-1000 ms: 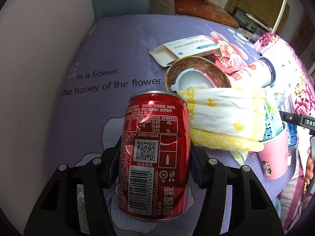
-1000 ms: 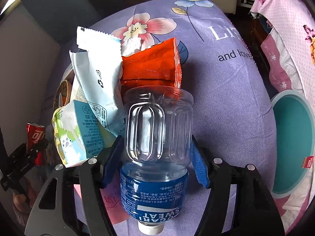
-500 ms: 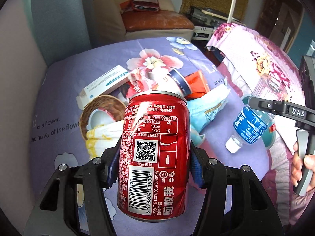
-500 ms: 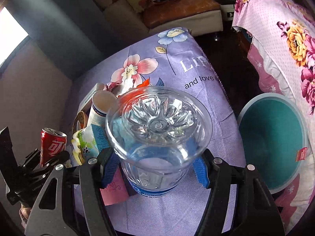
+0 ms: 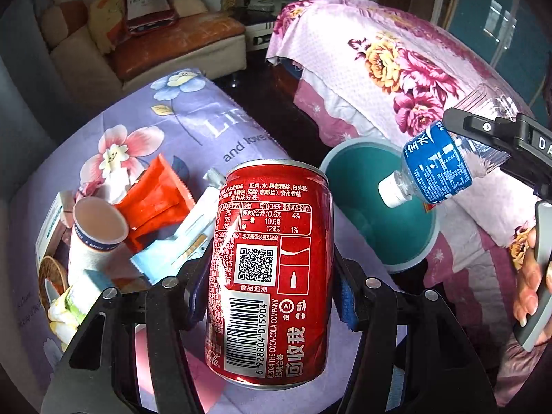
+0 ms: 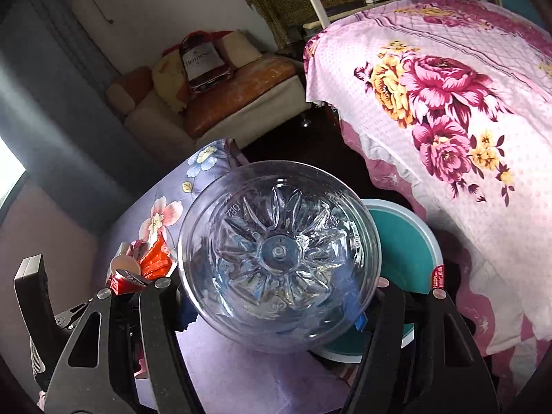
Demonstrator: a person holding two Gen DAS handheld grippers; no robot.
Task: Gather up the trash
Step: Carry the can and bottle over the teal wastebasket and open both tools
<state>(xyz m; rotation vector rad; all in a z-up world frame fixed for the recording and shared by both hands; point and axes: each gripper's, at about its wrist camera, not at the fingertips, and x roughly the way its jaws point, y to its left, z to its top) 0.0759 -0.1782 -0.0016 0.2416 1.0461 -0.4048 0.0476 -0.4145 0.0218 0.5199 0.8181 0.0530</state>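
Note:
My left gripper (image 5: pixel 269 296) is shut on a red cola can (image 5: pixel 272 269) and holds it upright above the purple table, left of the teal trash bin (image 5: pixel 355 176). My right gripper (image 6: pixel 276 305) is shut on a clear plastic bottle (image 6: pixel 279 252) with a blue label; its base faces the camera. In the left wrist view the bottle (image 5: pixel 438 169) hangs cap-down over the bin's right rim. The bin also shows in the right wrist view (image 6: pixel 403 248), behind and below the bottle.
The purple flowered tablecloth (image 5: pixel 193 131) carries an orange wrapper (image 5: pixel 155 207), a paper cup (image 5: pixel 93 234), a white-blue packet (image 5: pixel 186 238) and a wicker bowl (image 5: pixel 46 276). A pink floral bedspread (image 5: pixel 396 72) rises right of the bin. A sofa (image 5: pixel 165 45) stands behind.
Both grippers have lifted and swung right toward the bin. The bottle has tipped from lying over the table to cap-down above the bin. The can has moved off the trash pile.

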